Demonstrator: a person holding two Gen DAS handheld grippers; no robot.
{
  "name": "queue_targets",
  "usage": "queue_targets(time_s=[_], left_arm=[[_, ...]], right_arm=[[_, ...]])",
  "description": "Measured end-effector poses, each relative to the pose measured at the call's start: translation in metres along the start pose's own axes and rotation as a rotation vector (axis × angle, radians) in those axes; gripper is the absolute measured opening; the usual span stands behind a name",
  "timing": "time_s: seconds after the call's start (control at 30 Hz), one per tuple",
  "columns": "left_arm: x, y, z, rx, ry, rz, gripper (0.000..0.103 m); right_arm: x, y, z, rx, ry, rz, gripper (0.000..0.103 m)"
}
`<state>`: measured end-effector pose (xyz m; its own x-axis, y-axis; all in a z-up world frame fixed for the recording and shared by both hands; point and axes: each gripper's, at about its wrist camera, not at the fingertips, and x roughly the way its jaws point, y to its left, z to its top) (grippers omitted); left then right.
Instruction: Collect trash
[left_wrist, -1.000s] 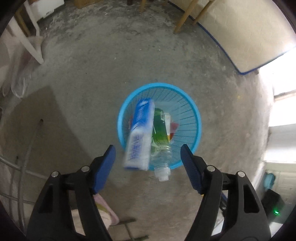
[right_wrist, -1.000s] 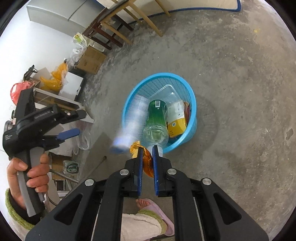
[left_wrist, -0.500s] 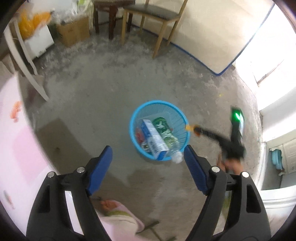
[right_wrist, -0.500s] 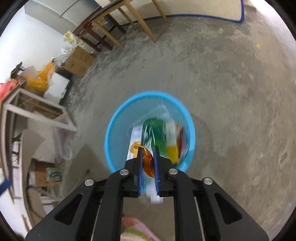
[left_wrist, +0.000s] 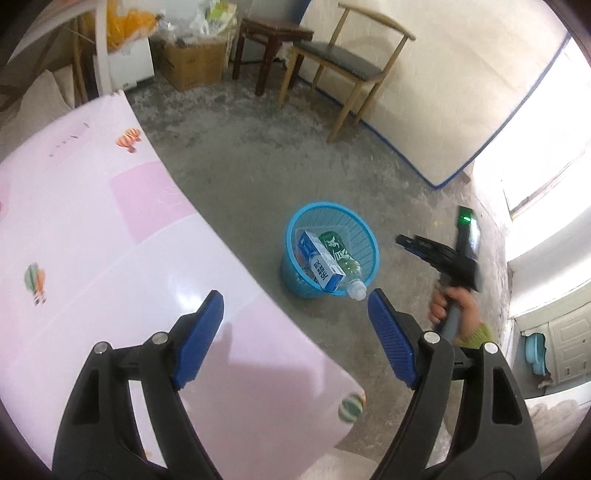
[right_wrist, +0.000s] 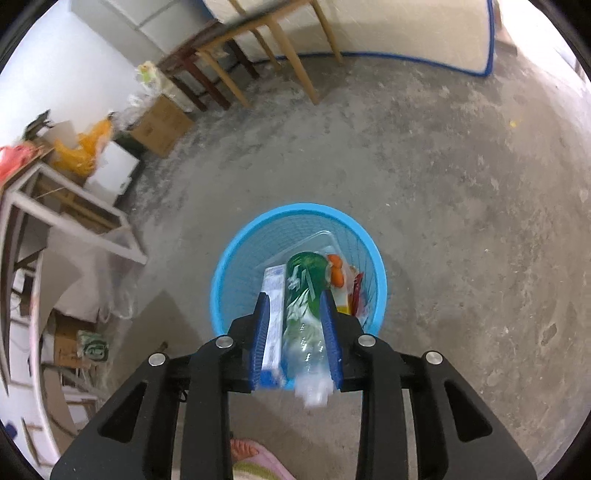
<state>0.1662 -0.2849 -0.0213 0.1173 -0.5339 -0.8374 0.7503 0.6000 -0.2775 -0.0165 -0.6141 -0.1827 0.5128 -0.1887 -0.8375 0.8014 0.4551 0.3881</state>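
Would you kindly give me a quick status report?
Left gripper open, empty. Right gripper opening above blue basket, nothing gripped. Bottle and carton binned. Nothing in the way.

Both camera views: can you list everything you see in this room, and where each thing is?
basket: one, blue, on the concrete floor.
bottle: one, green label, leaning in the basket, neck over the rim.
carton: one, blue and white, in the basket beside the bottle.
orange wrapper: one, inside the basket.
table: one, pink cloth, left.
chair: one, wooden, by the wall.
cardboard box: one, brown, far corner.
left hand-held gripper: jaws open, empty.
right hand-held gripper: jaws opening, nothing held, above the basket.
hand: holding the right gripper's handle.
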Motion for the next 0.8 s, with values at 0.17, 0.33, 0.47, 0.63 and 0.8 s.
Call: queue_targets(time_s=[0.17, 0.33, 0.47, 0.63, 0.8], left_arm=[[-0.042, -0.001, -0.038, -0.043, -0.152, 0.026, 0.086], [-0.066, -0.004, -0.073, -0.118, -0.275, 0.117, 0.094], [-0.086, -0.003, -0.097, -0.188, -0.329, 0.183, 0.094], [-0.111, -0.010, -0.123, -0.231, -0.357, 0.269, 0.094], [-0.123, -0.021, -0.143, -0.205, -0.371, 0.432, 0.094]], right_arm=[[-0.108, 0.047, -0.044, -0.199, -0.170, 0.012, 0.075], [-0.191, 0.099, -0.096, -0.403, -0.316, 0.020, 0.096], [-0.224, 0.130, -0.129, -0.503, -0.363, 0.022, 0.096], [-0.261, 0.170, -0.171, -0.649, -0.467, 0.016, 0.097], [-0.285, 0.193, -0.211, -0.725, -0.552, 0.010, 0.097]])
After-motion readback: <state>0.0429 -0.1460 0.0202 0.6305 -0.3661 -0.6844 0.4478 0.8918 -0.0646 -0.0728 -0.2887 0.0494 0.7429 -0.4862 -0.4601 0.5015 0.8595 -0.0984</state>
